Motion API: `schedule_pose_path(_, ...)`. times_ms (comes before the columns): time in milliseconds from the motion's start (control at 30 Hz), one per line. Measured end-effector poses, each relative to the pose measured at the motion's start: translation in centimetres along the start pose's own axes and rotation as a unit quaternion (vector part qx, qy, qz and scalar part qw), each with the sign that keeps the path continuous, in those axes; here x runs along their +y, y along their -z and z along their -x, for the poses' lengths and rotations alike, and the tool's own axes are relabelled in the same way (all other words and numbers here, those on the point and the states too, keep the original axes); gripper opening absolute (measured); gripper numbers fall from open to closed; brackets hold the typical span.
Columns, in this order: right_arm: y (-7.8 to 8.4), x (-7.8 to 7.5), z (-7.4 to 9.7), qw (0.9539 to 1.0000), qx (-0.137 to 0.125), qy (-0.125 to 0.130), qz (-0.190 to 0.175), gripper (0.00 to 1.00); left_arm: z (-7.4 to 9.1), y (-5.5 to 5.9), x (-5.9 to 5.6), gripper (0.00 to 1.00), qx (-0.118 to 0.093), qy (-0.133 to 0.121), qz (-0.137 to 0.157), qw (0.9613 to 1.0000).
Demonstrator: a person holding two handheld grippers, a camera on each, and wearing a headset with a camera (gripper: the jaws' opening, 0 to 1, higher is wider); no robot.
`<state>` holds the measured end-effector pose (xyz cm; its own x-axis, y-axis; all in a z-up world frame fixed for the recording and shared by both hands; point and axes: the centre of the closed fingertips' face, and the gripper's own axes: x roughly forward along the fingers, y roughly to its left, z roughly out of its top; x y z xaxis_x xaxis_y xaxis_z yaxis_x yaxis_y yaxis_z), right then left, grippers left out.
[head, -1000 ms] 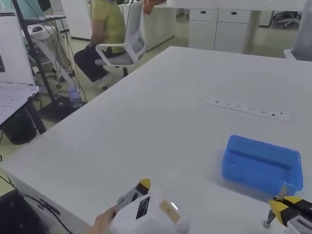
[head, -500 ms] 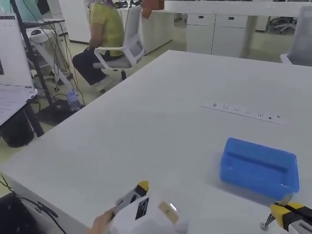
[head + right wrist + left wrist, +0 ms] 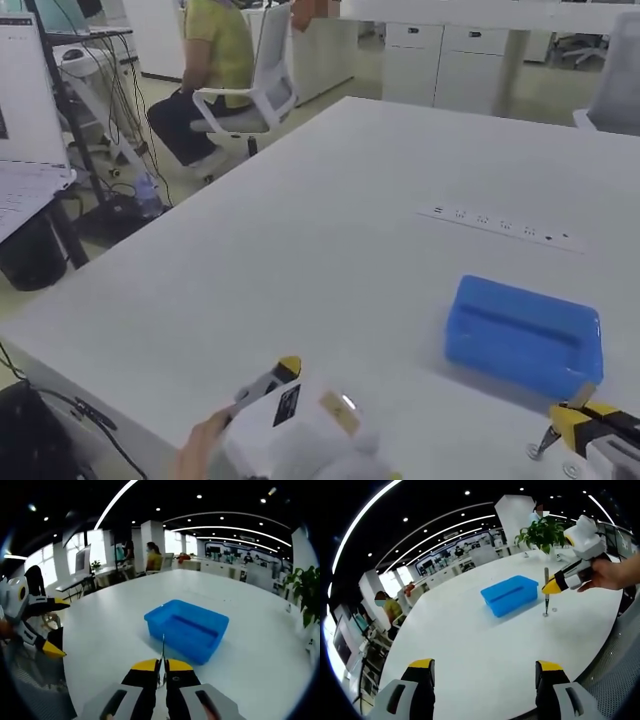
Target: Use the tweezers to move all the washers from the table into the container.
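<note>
- Almost nothing has moved since the earlier pictures. The small shift of the head view is the camera's own, and the right hand-held gripper stays low at the near edge of the worktop, just before the container.
- This right hand-held gripper is clenched on the tweezers. In the left gripper view they stand nearly upright, with the tip down on the worktop.
- One small washer lies on the worktop just beside the tip. If there is a second one under the tip itself, it is too small to tell.
- The blue container stands near the tweezers, on the far side of them from the person. In the right gripper view I see no washer inside it.
- The left hand-held gripper is released, with its jaws wide apart and nothing between them. It hangs over the near edge of the worktop, well apart from the container.
- I judge that the step in hand is the pick of a washer, and the task seems to be at its beginning.
- The next move calls for fine work. The tweezer tips must come around the thin ring or into its hole, and the grip must be firm enough that the ring does not slip out. After that comes a short lift over the near wall of the container.
</note>
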<state>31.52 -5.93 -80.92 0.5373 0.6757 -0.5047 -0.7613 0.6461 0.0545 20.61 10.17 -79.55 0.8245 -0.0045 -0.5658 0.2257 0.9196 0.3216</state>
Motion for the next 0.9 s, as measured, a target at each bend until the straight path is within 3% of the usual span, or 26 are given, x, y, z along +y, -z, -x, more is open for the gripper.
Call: schedule_pose_path(900,0.2,-0.1,-0.3,0.9996,-0.015,0.018,0.016,0.02,-0.2,0.3,-1.1,0.86,0.008,0.025,-0.007,0.9996)
